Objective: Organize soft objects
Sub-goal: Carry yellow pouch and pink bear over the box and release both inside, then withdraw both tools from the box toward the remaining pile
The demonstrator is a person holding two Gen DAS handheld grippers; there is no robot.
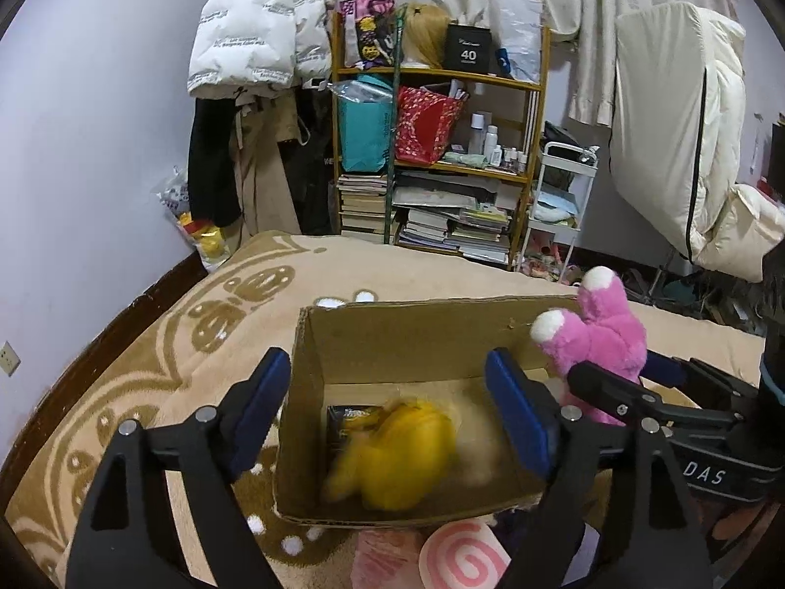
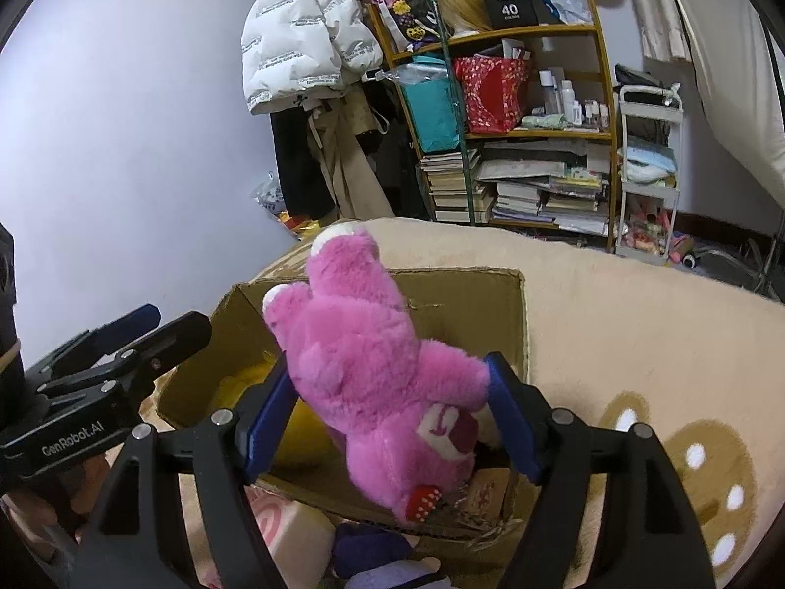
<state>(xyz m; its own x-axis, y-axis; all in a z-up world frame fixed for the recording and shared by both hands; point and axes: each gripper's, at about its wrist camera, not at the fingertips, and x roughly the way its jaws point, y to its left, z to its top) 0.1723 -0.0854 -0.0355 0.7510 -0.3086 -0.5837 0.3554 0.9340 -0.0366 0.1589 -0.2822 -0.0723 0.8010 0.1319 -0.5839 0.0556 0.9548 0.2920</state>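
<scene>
Now the right tongs (image 2: 390, 417) clamp the pink bear (image 2: 378, 383) above the box (image 2: 471, 304), while the left tongs (image 1: 392, 412) hang wide open over the blurred yellow toy (image 1: 402, 456) inside. Next, I'd say: lower, release.

Back wall is pretty packed: a wooden shelf unit (image 1: 535, 93) holds a teal bag (image 1: 365, 132) next to a red patterned bag (image 1: 427, 122), a blonde wig (image 1: 427, 32) and a black box marked 40 (image 1: 468, 49) up top, and stacks of books (image 1: 441, 226) at the bottom. A white puffer jacket (image 1: 255, 29) hangs to its left over darker clothes, and a white trolley cart (image 2: 647, 167) stands just right of it. Everything up front sits on a beige bed blanket (image 2: 638, 319) with a brown pattern.
</scene>
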